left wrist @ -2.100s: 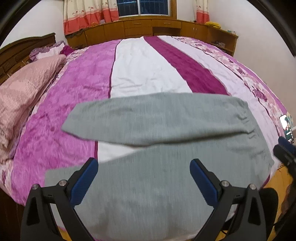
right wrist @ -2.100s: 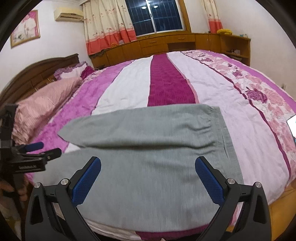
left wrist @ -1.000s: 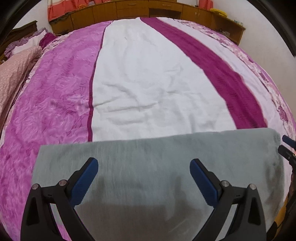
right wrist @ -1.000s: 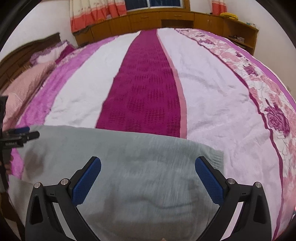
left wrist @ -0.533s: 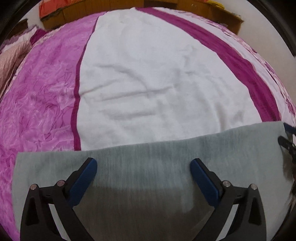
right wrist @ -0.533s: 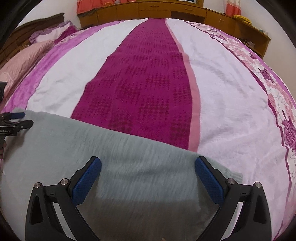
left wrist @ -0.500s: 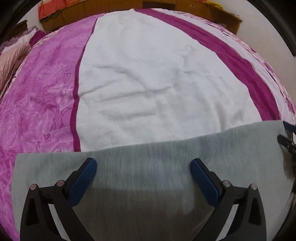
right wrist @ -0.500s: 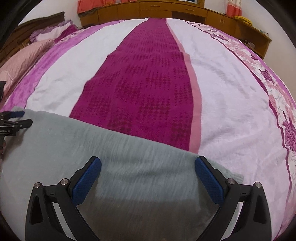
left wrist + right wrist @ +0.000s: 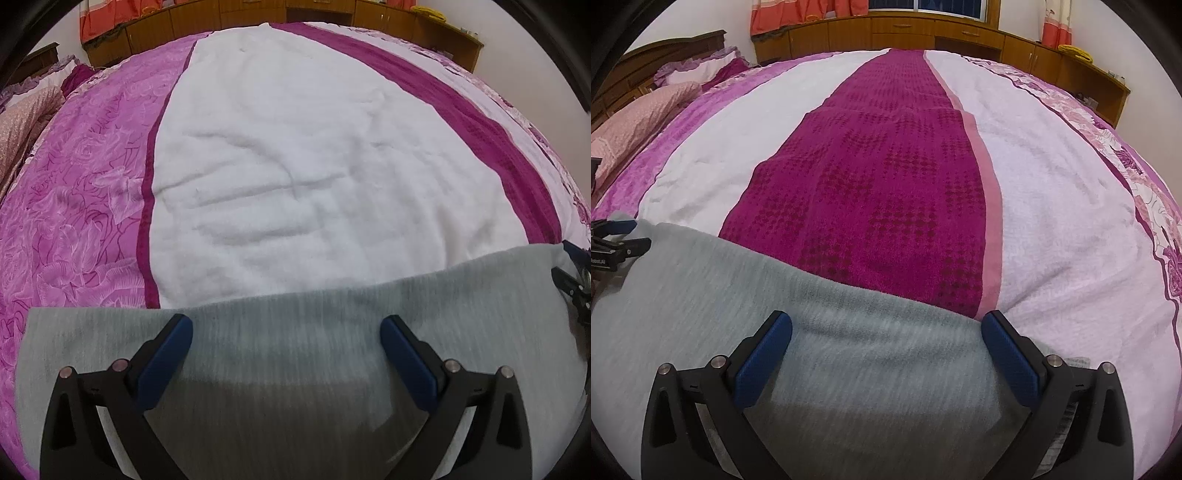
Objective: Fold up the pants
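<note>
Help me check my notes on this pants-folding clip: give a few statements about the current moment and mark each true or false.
1. Both grippers are open. True: the left gripper and the right gripper each show their blue pads spread wide over the grey pants.
2. The pants are dark blue. False: they are light grey.
3. The bedspread has a dark magenta stripe with a white band on each side of it. True.
4. The pants lie near the pillows. False: the pink pillow is far off at the headboard end; the pants are at the near edge of the bed.
</note>
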`<state>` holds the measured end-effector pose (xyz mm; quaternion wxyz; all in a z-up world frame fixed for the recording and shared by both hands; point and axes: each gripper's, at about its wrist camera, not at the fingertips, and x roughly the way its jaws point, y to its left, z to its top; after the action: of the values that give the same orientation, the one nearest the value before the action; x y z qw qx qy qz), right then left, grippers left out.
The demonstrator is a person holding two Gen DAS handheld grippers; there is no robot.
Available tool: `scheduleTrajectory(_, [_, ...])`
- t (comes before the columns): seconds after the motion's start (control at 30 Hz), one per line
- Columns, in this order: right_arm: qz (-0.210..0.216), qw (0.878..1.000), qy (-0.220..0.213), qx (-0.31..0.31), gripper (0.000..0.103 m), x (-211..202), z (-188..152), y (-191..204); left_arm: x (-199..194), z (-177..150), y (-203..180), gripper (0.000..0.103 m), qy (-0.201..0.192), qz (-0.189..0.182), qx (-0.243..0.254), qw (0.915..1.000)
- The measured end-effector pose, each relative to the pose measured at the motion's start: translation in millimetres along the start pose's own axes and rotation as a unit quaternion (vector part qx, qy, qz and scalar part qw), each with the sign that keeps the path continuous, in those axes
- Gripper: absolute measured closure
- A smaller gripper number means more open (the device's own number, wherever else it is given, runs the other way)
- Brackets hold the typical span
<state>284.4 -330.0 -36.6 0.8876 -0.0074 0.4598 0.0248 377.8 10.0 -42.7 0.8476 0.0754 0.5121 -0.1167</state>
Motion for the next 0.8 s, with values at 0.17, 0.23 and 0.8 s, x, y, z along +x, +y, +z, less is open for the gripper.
scheduleTrajectory(0.17, [0.003, 1.000, 0.000, 0.000, 0.003, 0.6, 0.0, -0.9, -1.2, -1.1, -1.2, 0.000, -0.006, 0.005, 0.002, 1.0000])
scheduleTrajectory(0.23, [0.003, 1.000, 0.000, 0.000, 0.003, 0.6, 0.1, -1.0, -1.7, -1.7, -1.3, 0.000, -0.009, 0.007, 0.001, 0.9999])
scheduleTrajectory(0.8, [0.015, 1.000, -0.016, -0.022, 0.042, -9.4, -1.8, 7.9, -24.9, -10.7, -23.7, 0.053, -0.039, 0.043, 0.006, 0.9983])
